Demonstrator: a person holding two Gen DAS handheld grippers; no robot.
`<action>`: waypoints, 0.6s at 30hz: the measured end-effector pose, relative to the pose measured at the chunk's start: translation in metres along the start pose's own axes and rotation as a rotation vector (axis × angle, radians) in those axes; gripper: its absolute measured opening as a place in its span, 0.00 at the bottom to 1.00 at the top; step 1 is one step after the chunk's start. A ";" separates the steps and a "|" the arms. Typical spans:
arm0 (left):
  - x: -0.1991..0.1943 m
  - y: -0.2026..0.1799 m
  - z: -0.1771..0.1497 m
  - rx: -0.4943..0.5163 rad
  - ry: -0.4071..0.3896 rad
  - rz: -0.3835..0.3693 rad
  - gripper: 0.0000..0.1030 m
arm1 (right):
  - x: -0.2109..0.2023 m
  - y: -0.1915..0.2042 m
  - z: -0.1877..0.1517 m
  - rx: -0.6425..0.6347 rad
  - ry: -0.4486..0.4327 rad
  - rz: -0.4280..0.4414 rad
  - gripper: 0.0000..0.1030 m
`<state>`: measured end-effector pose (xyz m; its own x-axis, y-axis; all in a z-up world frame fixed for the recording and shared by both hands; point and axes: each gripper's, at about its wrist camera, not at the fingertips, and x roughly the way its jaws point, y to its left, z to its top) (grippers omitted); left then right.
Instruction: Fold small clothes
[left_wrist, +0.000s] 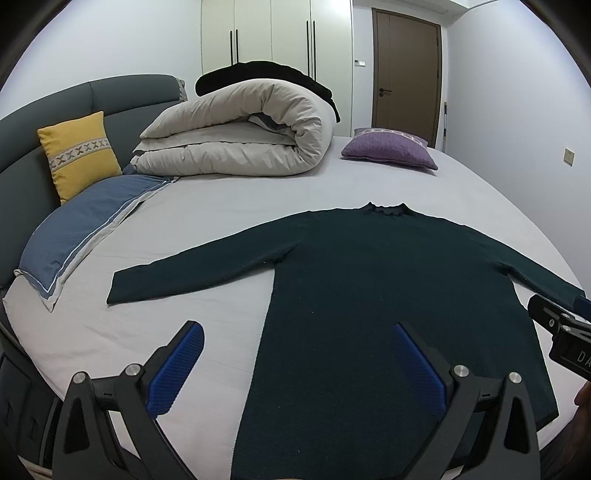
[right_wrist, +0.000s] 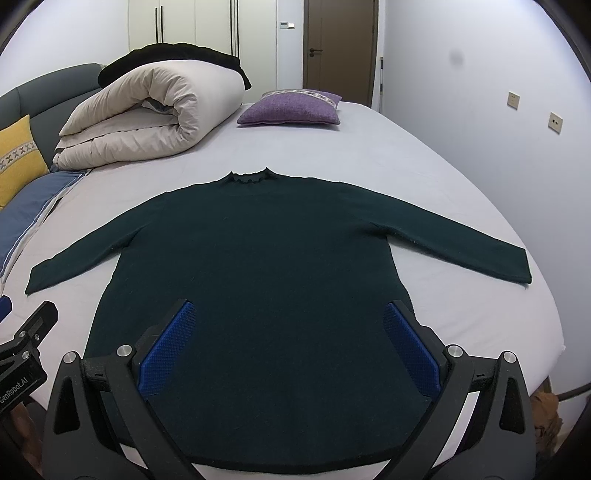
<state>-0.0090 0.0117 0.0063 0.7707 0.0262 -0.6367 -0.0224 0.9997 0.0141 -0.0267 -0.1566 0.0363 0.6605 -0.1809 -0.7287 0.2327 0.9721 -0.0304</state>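
Hovering, jaws wide and empty on both grippers, over flat sweater (right_wrist: 258, 266); pinch sleeve cuff first, fold inward.

Black tongs (right_wrist: 290, 314), blue textured pads (right_wrist: 168, 347), silver screws.

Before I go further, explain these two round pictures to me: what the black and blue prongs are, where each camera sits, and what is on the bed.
No robot here: a person carries one hand-held gripper in each hand, and a fisheye camera on each looks out along its two fingers. The blue pads are those fingers. One picture is from the left gripper, the other from the right gripper; each also glimpses the other at its edge. Both are open and hold nothing. On the bed a dark green sweater lies flat, sleeves spread, not yet folded. Behind it lie a rolled duvet, a purple cushion, a yellow cushion and a blue pillow.
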 end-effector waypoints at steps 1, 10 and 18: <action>0.000 0.000 0.000 0.000 -0.001 0.000 1.00 | 0.000 0.001 -0.001 -0.001 0.000 0.000 1.00; 0.000 -0.002 -0.001 0.001 -0.001 0.001 1.00 | 0.000 0.001 0.000 0.000 0.000 0.000 1.00; 0.000 -0.003 -0.002 -0.001 -0.001 0.001 1.00 | 0.000 0.001 -0.002 0.001 0.002 0.000 1.00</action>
<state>-0.0101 0.0092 0.0045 0.7712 0.0273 -0.6360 -0.0236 0.9996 0.0144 -0.0278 -0.1548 0.0353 0.6593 -0.1810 -0.7298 0.2337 0.9718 -0.0299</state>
